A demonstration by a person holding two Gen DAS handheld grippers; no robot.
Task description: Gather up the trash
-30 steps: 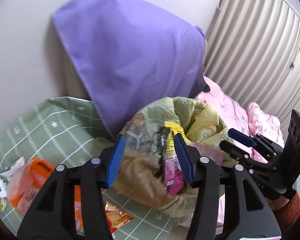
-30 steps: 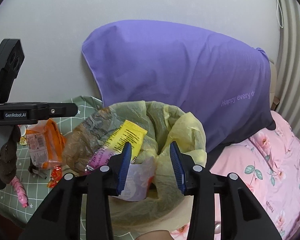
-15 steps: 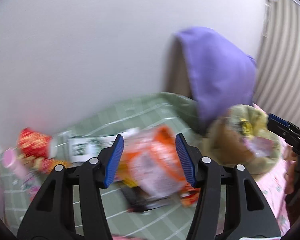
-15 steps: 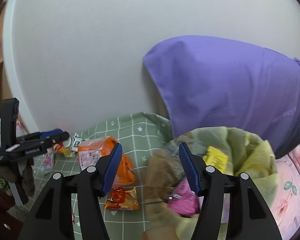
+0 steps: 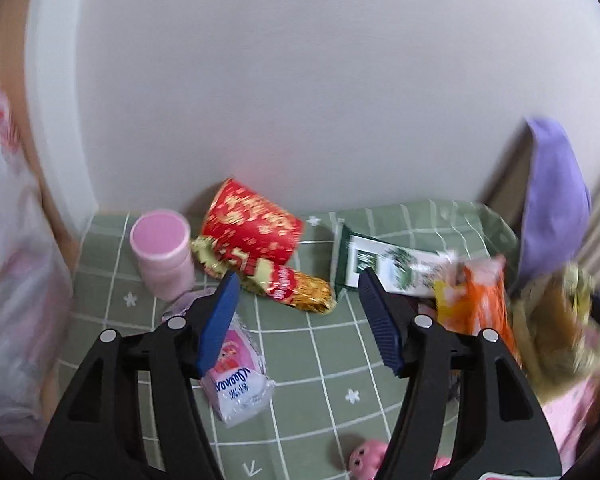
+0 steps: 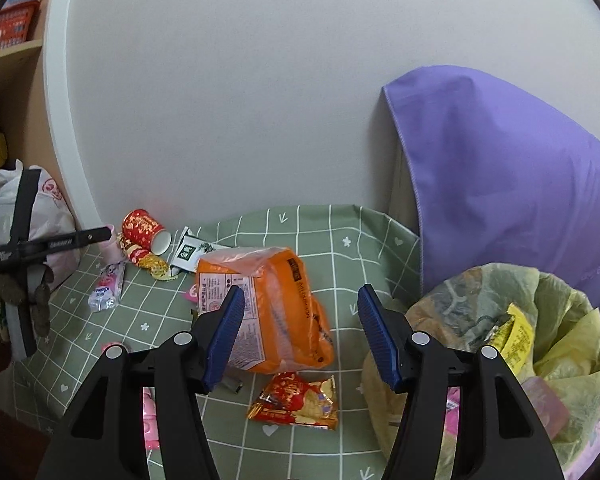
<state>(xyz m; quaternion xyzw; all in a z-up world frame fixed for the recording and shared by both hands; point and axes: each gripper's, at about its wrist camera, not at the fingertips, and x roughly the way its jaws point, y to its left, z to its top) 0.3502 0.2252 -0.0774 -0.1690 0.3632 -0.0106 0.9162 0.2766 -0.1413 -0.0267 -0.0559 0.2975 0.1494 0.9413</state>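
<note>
Trash spread on green checked tabletop (image 6: 340,232), against white wall: orange snack bag (image 6: 276,312) mid-surface, red/gold wrapper (image 6: 296,400) just in front of it, red paper cup (image 6: 144,230) on its side near wall, gold/red wrapper (image 5: 288,280) touching cup, green/white carton (image 5: 384,266) lying flat between cup and orange bag, pink/white packet (image 5: 236,376) further front-left, pink lidded tub (image 5: 162,252) upright left of cup

Trash bag (image 6: 500,336), yellow-green liner, sits at right edge of tabletop, mouth open, yellow wrapper and other scraps already inside. Purple cloth (image 6: 508,176) draped behind it

Right gripper (image 6: 300,332) above tabletop, pointed down at orange snack bag; fingers apart, opened further within the last second, nothing between them, not touching the bag

Left gripper (image 5: 296,320) over left part of tabletop; fingers apart, jaws just been opening, empty gap shows bare cloth; pink/white packet lies under left finger (image 5: 216,324), contact can't tell

White plastic bag (image 6: 4,200) at far left, wooden shelf (image 6: 8,52) above it

Left view motion-blurred at right edge
</note>
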